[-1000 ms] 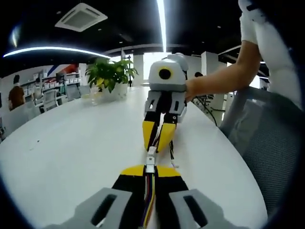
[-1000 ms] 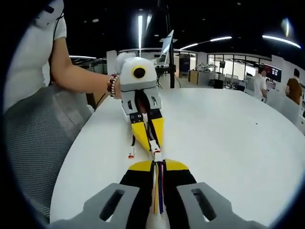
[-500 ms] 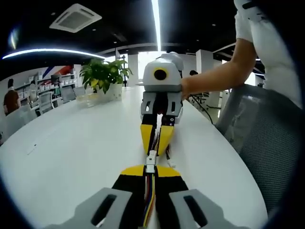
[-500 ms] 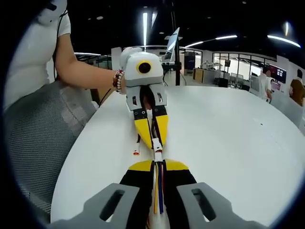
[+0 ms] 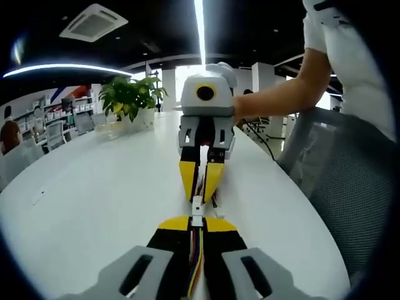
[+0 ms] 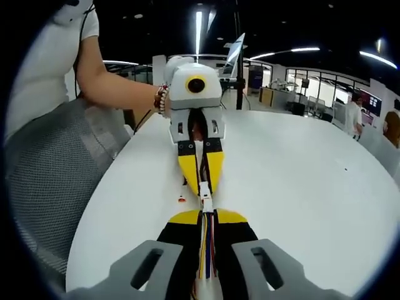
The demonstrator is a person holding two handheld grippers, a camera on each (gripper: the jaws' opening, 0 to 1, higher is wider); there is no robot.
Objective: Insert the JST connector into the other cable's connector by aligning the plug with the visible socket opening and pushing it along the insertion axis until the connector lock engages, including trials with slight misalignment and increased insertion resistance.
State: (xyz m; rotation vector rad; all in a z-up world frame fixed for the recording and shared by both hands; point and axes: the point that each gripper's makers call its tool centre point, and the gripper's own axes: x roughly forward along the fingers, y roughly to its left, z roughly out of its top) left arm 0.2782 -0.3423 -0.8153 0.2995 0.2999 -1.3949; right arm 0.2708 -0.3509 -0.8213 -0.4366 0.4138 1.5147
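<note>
Meeting tip to tip, both connectors [image 5: 197,206] bear no legible writing.

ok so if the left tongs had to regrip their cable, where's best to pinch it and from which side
Pinch the coloured wire bundle just behind the white connector, coming from the rear along the cable's own line, much as the left tongs hold it now. The wires run straight between the jaws and the connector pokes out in front, so that probably keeps it aimed at the right tongs and leaves the mating end free.
</note>
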